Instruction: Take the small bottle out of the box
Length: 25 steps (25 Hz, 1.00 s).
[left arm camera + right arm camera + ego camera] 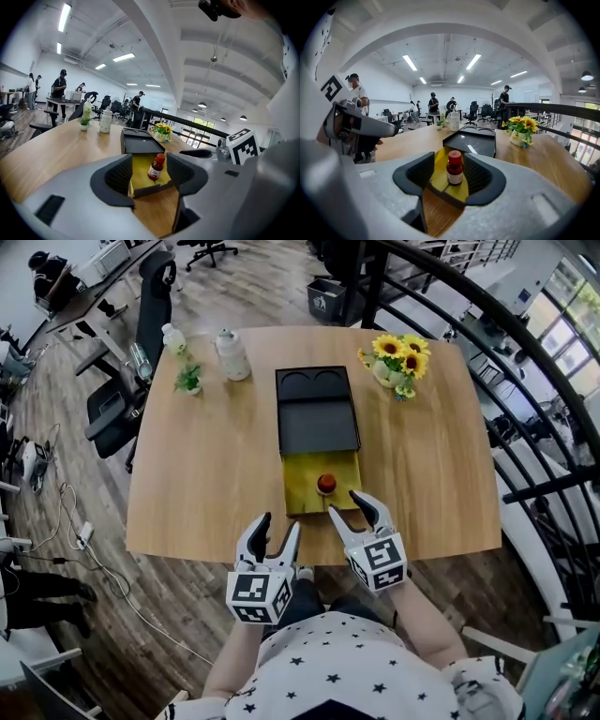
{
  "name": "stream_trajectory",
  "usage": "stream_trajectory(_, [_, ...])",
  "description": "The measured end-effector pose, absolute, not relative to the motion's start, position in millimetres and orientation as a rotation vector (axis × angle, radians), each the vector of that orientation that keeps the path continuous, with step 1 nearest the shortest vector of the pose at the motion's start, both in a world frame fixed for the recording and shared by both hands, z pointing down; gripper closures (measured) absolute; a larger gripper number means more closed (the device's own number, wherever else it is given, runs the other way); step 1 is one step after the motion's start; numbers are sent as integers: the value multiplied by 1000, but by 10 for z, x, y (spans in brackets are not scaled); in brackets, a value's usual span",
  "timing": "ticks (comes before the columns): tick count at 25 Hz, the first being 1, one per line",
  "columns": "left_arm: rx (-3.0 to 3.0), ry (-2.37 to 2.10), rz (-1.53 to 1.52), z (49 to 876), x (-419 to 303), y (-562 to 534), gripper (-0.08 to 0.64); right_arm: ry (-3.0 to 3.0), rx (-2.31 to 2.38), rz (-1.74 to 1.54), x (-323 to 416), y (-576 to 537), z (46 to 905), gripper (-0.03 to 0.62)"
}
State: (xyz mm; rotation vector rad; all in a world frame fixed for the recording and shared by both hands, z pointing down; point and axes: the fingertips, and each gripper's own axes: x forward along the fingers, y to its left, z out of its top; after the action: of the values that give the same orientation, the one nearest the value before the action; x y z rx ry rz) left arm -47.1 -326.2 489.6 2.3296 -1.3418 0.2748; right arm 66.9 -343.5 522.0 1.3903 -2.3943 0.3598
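Note:
A small bottle with a red cap and dark contents stands upright in the yellow inner tray, which is slid out of the black box toward me. Both grippers hover at the table's near edge, short of the tray. My left gripper is open and empty, and its view shows the bottle ahead between its jaws. My right gripper is also open, close to the tray's near right corner, with the bottle straight ahead between its jaws and untouched.
A pot of sunflowers stands at the far right of the wooden table. A white bottle, a small plant and a pale bottle stand at the far left. Office chairs flank the table's left side.

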Motion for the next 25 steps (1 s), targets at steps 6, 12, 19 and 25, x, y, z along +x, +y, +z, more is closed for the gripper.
stream_trajectory(6, [2314,-1323,298,4989,-486,-3488,345,-2358,1356,380,632,-3679,5441,414])
stream_trajectory(12, [2309,-1299,322,5070,-476,-3675,345,-2332,1320,393,556,-3878,5576,414])
stream_trajectory(19, [2303,-1274,336,5160,-488,-3798,345,-2310,1316,422,495,-4032,5663,414])
stream_trajectory(25, [2294,-1269,342,5198,-496,-3834,345,-2304,1327,388,500,-4052,5696,439])
